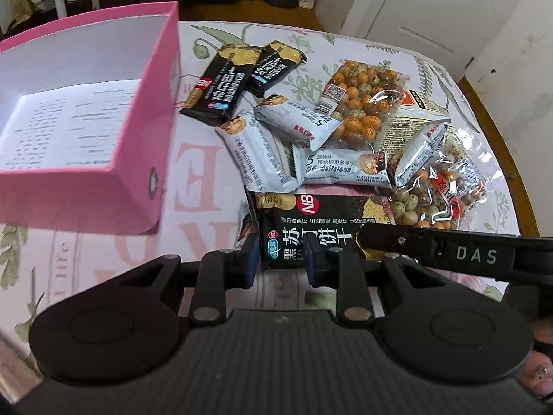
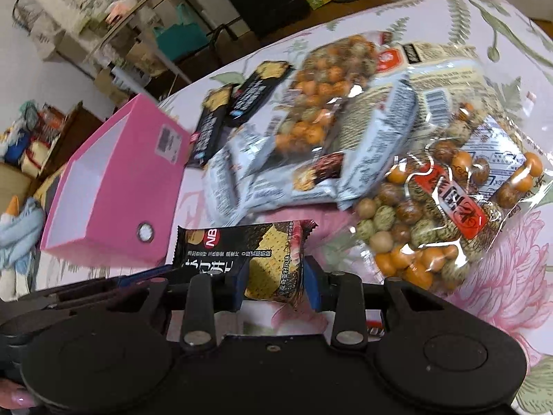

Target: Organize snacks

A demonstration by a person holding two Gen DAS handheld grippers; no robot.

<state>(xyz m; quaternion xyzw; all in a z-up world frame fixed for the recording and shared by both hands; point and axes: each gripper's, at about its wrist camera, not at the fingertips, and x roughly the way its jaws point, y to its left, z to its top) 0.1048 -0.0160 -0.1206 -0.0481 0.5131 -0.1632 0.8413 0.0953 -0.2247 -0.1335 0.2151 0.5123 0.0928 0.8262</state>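
Left gripper (image 1: 281,259) and right gripper (image 2: 276,285) both pinch black cracker packet (image 1: 304,228); pink box (image 1: 114,131) at left empty (other snacks piled far right, unsorted).

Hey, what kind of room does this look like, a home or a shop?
Probably a lived-in home: a floral tablecloth on a round table, a white panelled door, and cluttered shelves with bags behind.
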